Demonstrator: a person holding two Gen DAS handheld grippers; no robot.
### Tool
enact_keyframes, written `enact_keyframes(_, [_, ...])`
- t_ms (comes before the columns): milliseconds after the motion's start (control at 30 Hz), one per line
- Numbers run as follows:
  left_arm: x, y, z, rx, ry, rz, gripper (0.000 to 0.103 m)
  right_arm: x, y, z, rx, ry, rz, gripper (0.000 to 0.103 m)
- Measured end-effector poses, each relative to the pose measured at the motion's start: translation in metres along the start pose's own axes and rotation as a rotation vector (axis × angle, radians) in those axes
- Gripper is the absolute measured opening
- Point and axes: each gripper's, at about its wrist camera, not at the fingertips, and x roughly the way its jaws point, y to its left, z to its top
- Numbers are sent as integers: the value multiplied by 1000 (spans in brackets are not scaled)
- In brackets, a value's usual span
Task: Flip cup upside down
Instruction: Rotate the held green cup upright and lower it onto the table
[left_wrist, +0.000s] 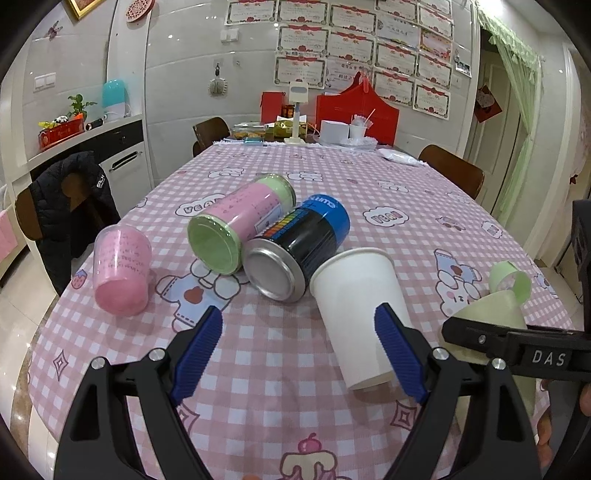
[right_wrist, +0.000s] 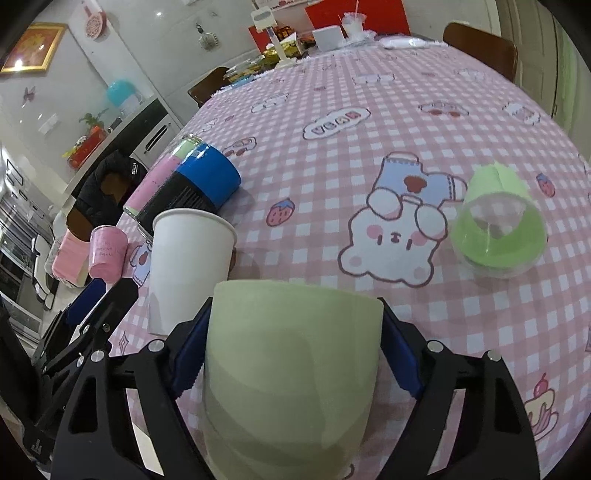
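The right gripper (right_wrist: 293, 354) clasps a pale green cup (right_wrist: 291, 373) above the desk (right_wrist: 369, 147), beside a white paper cup (right_wrist: 188, 266).

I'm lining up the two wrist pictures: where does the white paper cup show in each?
Left wrist view: the white paper cup stands right of centre, just inside the left gripper's right finger.
Right wrist view: the white paper cup is left of centre, beside the green cup that the right gripper holds.
Shared landmark: the blue-capped black can lying behind it.

Pink-and-white checked cloth (left_wrist: 295, 369); white cup (left_wrist: 354, 306), pale green cup (right_wrist: 295, 369), pink tumbler (left_wrist: 122, 271), blue-capped black can (left_wrist: 299, 247).
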Motion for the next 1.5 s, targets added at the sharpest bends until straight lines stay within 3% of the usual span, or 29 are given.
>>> enact_keyframes(133, [-1,-1,1,1,-1,1,83,-6,4,3,-34,-43,-16,79])
enact_keyframes(400, [-8,1,2,-22,-11,-7,83,-27,15,2,-139,-220,-111,78])
enact_keyframes(733, [-18,2,-1,-29,-26,-15,83,-36,33,-12,-262,-341,-162,78])
enact_keyframes(933, [-23,3,-3,-31,-30,-19,83,-33,41,-16,-294,-356,-191,77])
enact_keyframes(1500, [-43,-6,-8,6,-53,-6,83,-47,41,-37,-273,-370,-166,77])
